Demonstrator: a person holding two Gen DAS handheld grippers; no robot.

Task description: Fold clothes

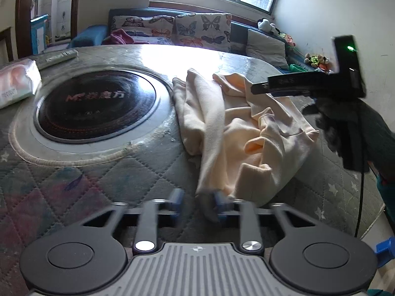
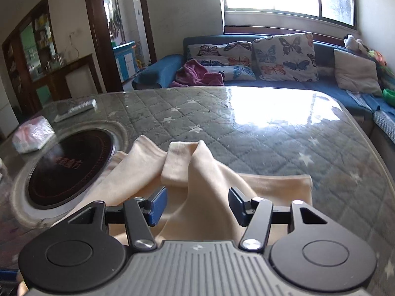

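Fingers of the left gripper [image 1: 198,203] stand apart, a thin end of the crumpled pale peach cotton garment [image 1: 237,133] trailing between their blue pads without being pinched. Fingers of the right gripper [image 2: 197,206] are likewise apart, a raised fold of the same garment [image 2: 197,172] passing between them unclamped. Largest is the round table under a grey quilted star-print cover [image 2: 246,128], glossy with window glare. The garment lies bunched toward its near edge, just beside the round black inset cooktop [image 1: 96,103] at the table's middle. Towards the far left edge sit a white-and-pink tissue pack [image 1: 17,81] and a pale remote control [image 1: 61,56].
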